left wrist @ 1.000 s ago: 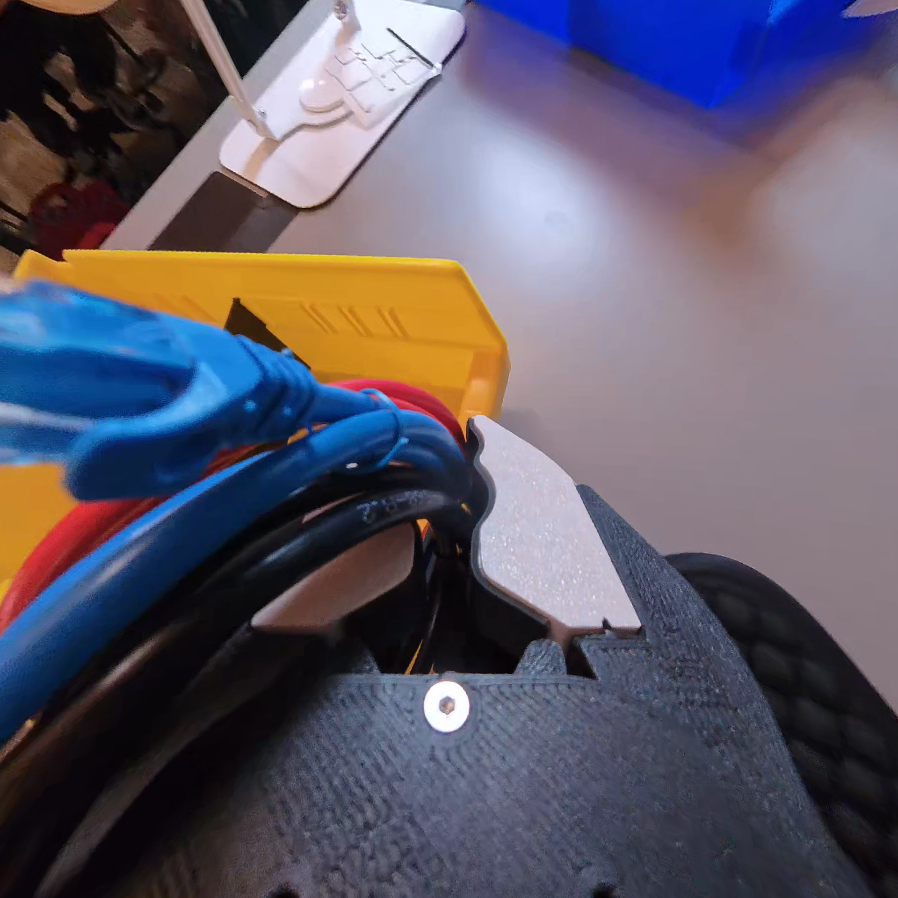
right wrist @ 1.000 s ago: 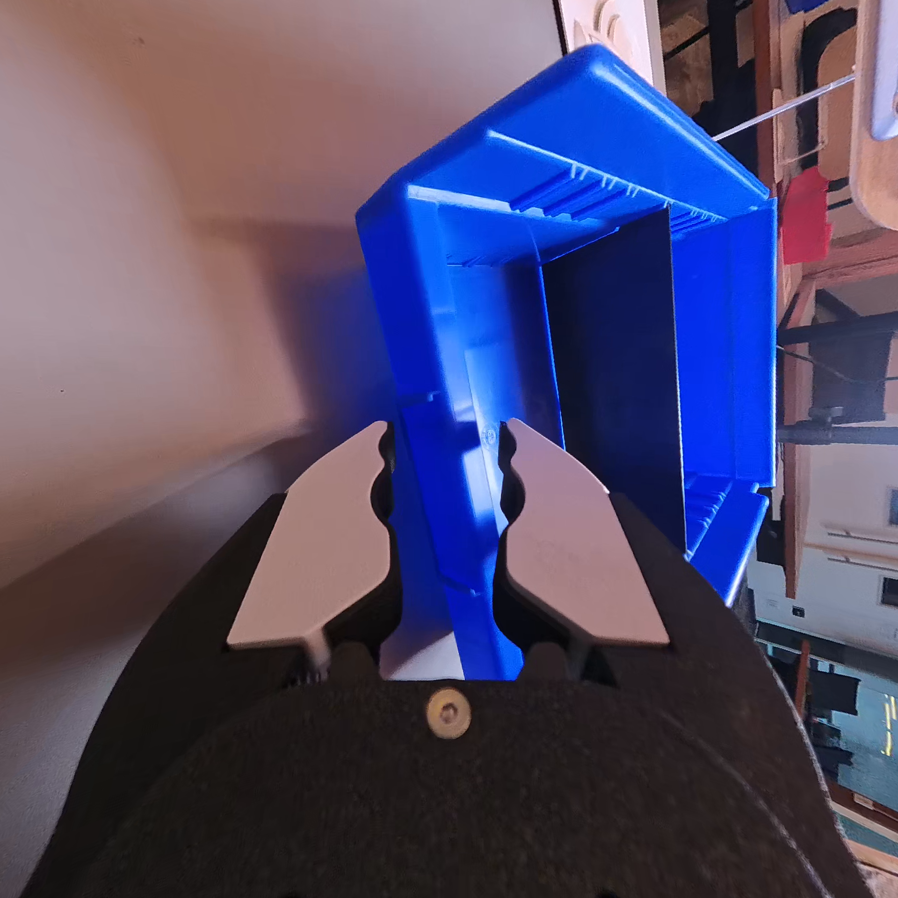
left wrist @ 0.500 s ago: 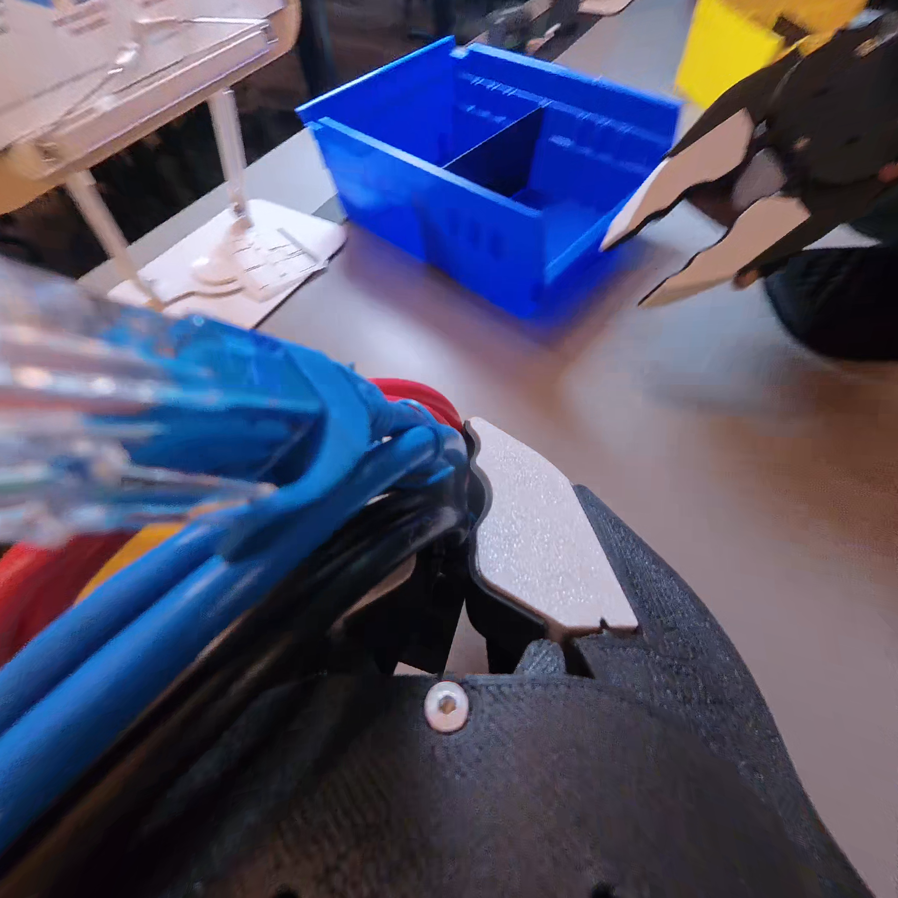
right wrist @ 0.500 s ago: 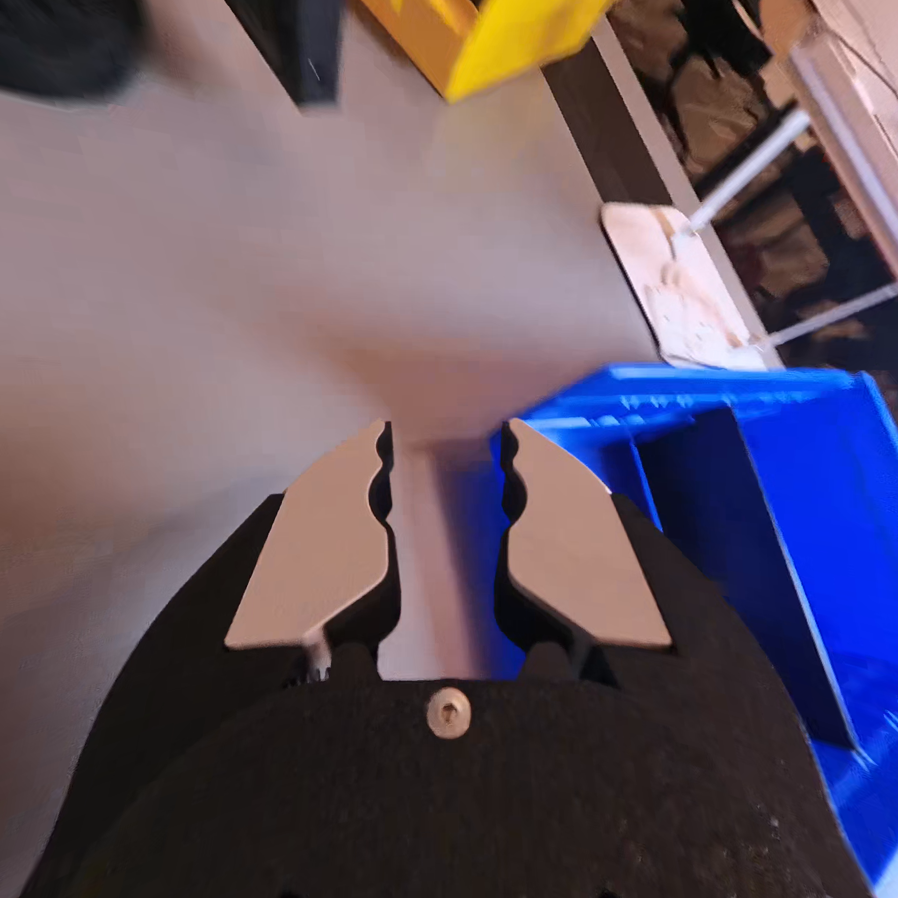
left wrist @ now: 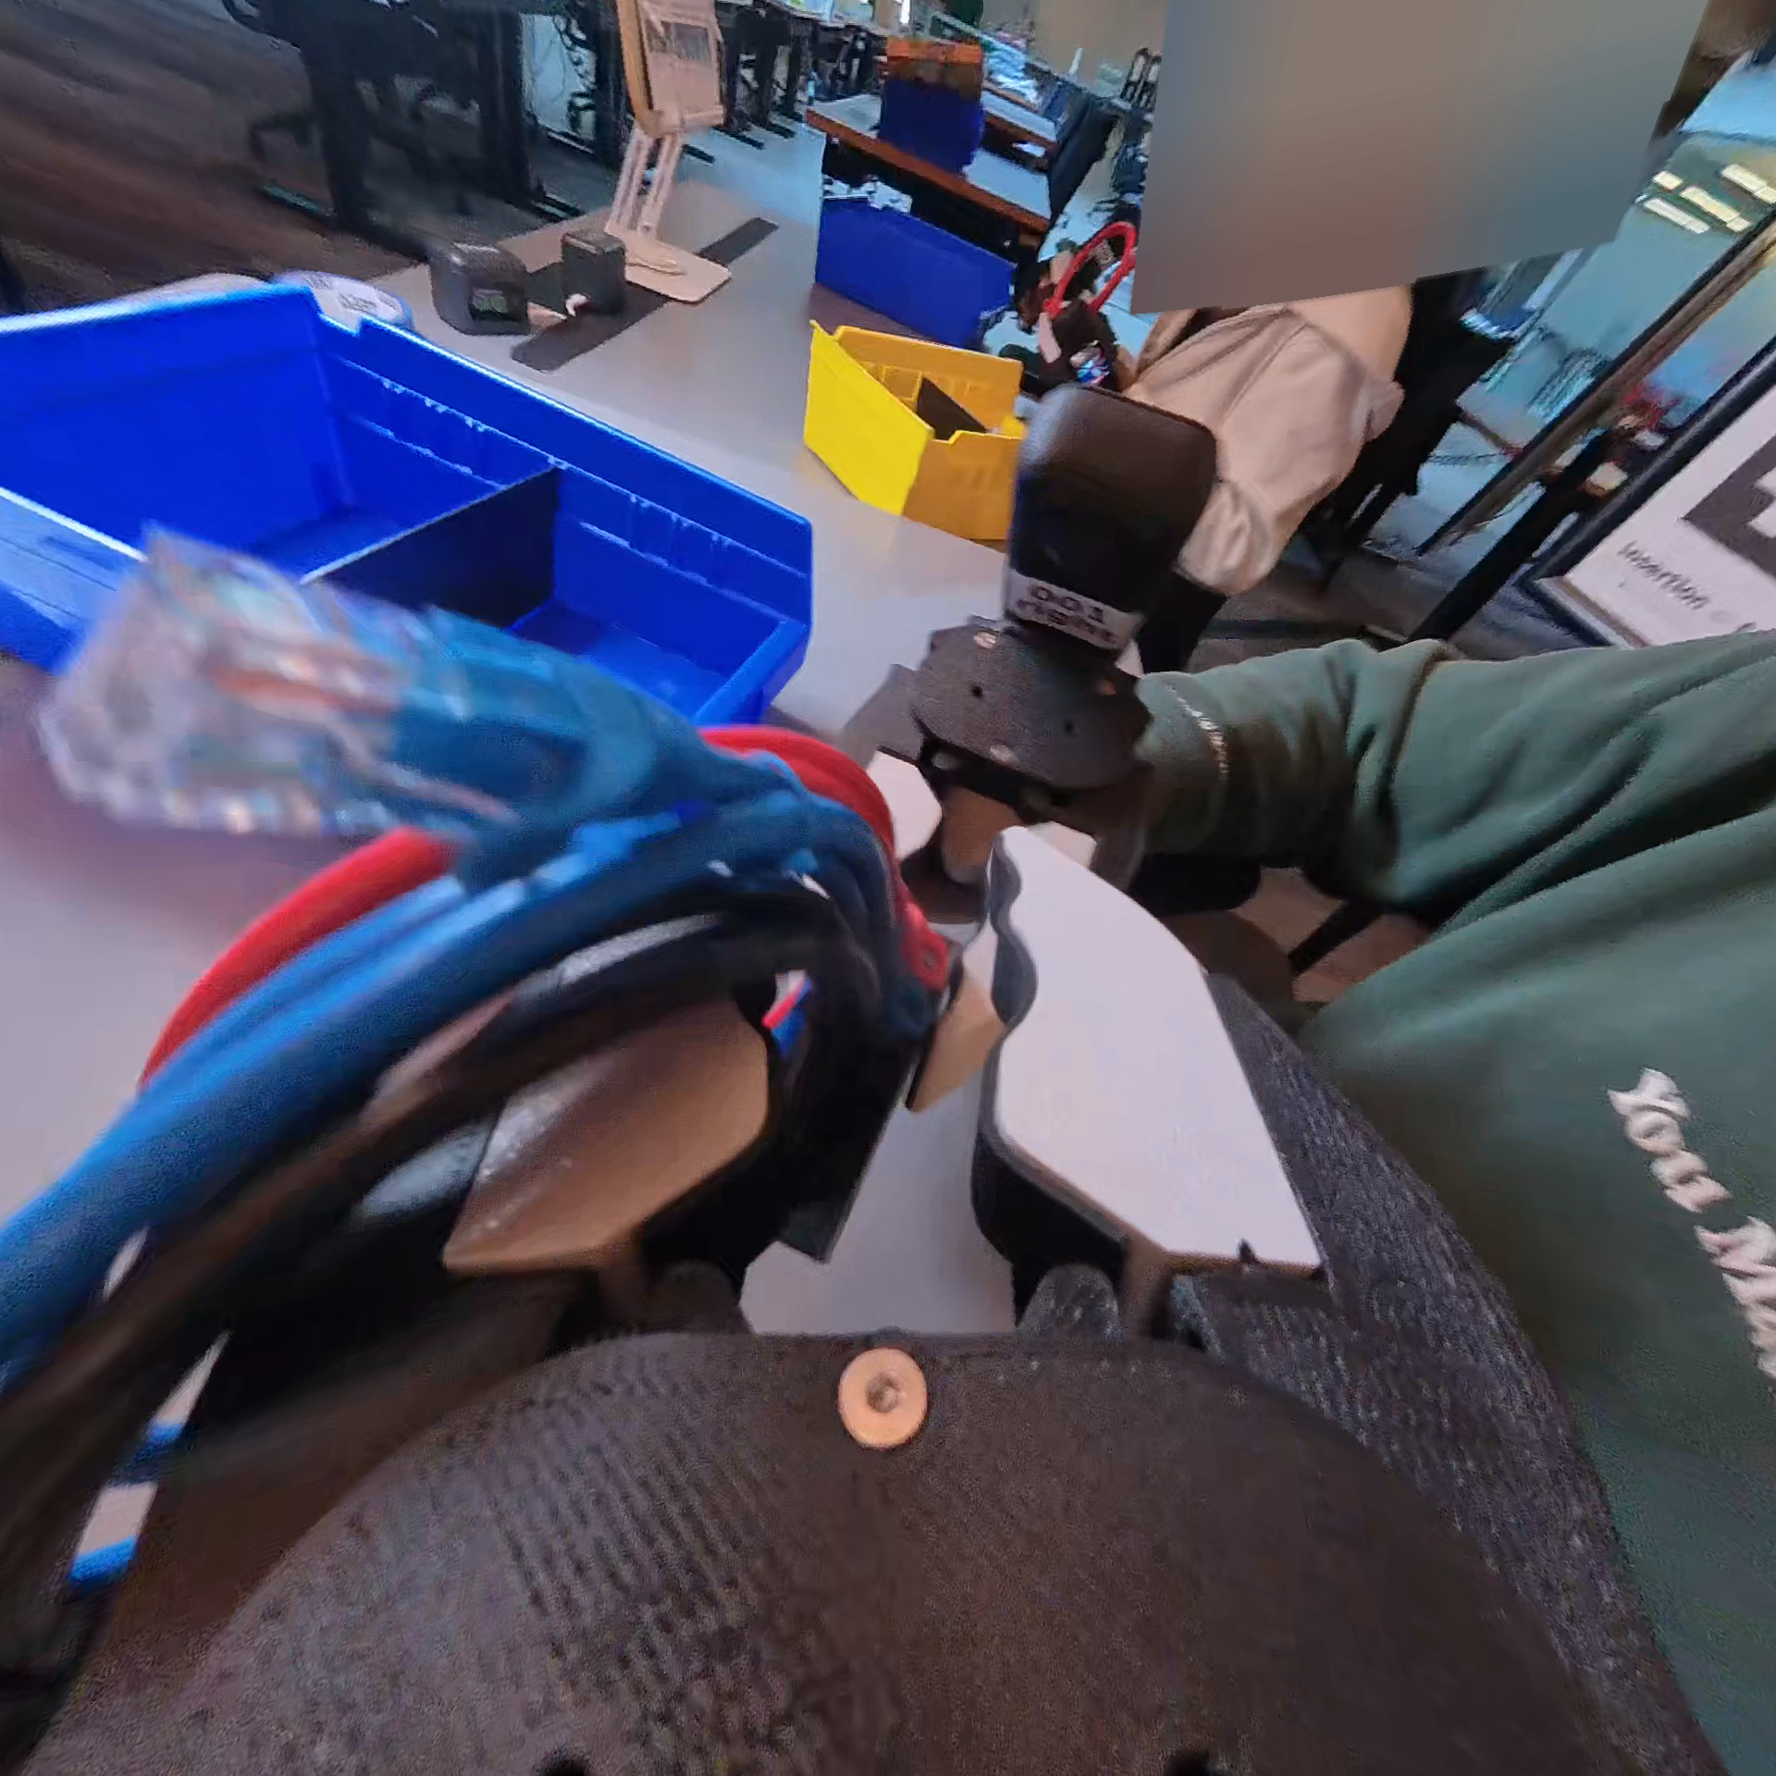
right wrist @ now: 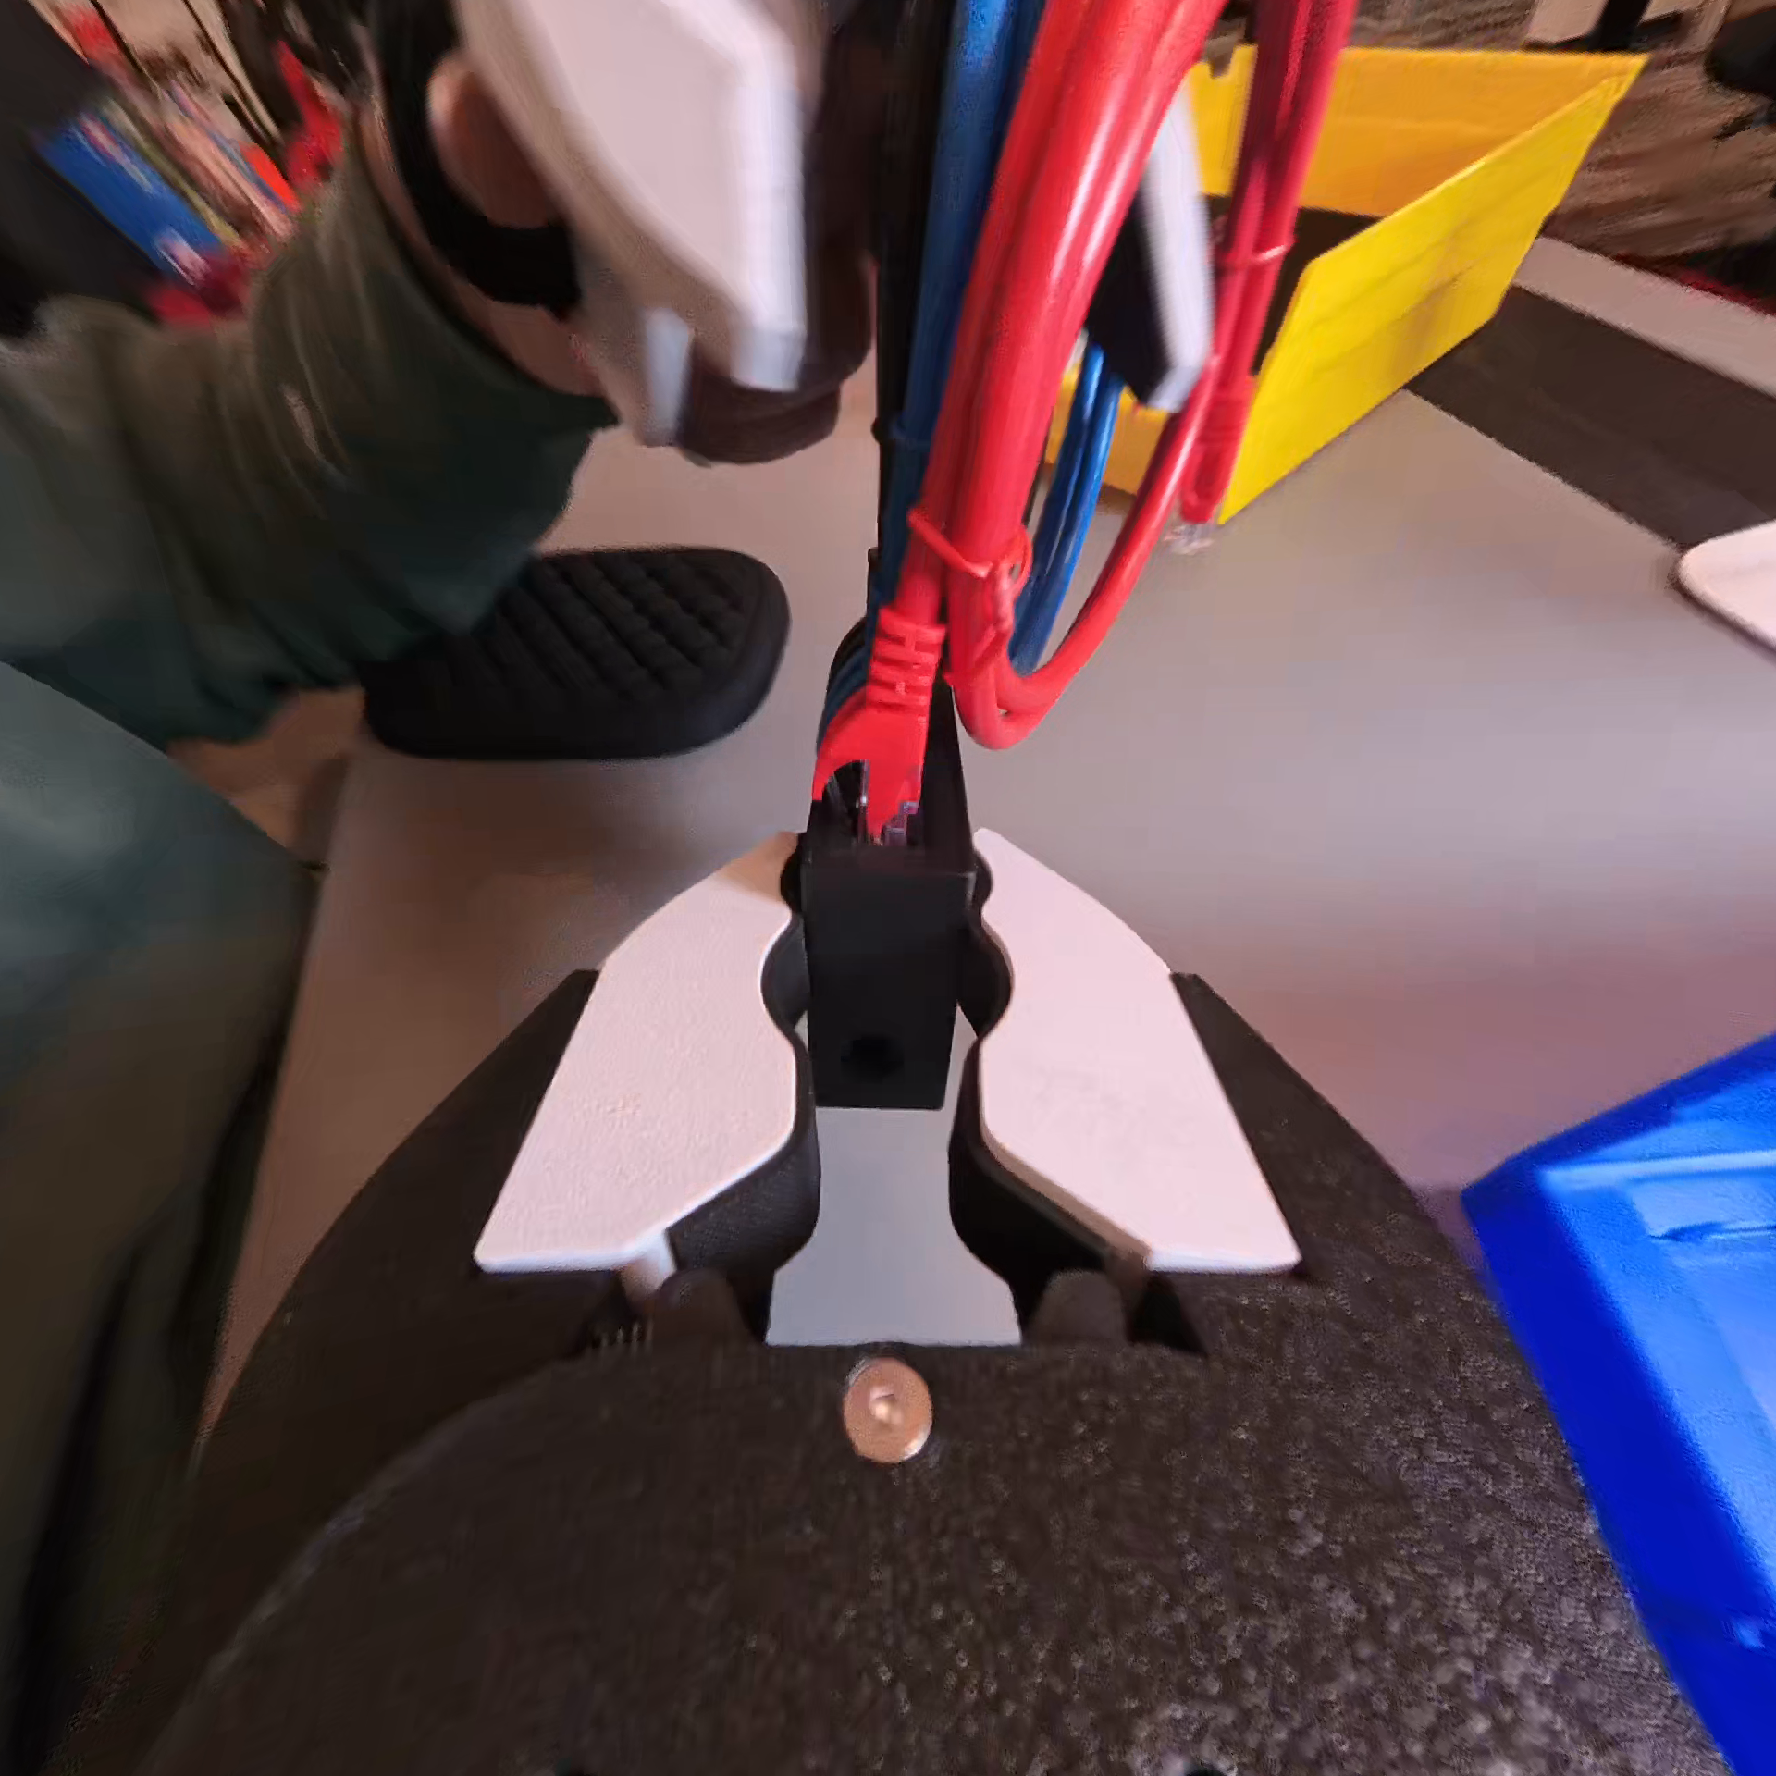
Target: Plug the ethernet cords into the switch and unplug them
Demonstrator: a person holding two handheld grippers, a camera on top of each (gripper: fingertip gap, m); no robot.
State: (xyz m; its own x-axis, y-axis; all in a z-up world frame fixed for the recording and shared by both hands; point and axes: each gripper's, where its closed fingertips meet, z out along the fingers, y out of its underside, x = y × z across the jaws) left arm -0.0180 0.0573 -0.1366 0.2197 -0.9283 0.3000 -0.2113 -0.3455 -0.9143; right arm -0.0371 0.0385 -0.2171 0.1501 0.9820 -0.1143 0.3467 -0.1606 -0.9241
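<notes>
Right gripper [right wrist: 886, 947] fingers clamp the black switch [right wrist: 884, 971]; left gripper [left wrist: 947, 999] fingers pinch bundled cords [left wrist: 538, 903] (blue bin [left wrist: 673, 538] holds only a divider).

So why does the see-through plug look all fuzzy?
In the left wrist view the clear plastic plug on the blue cord sits very close to the lens, so it is out of focus; in the right wrist view the green sleeve smears too.

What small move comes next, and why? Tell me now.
Probably pull the cords gently away with the left gripper, which clamps them, while the right gripper, shut on the black box, braces it: the red plug looks seated in that box.
</notes>
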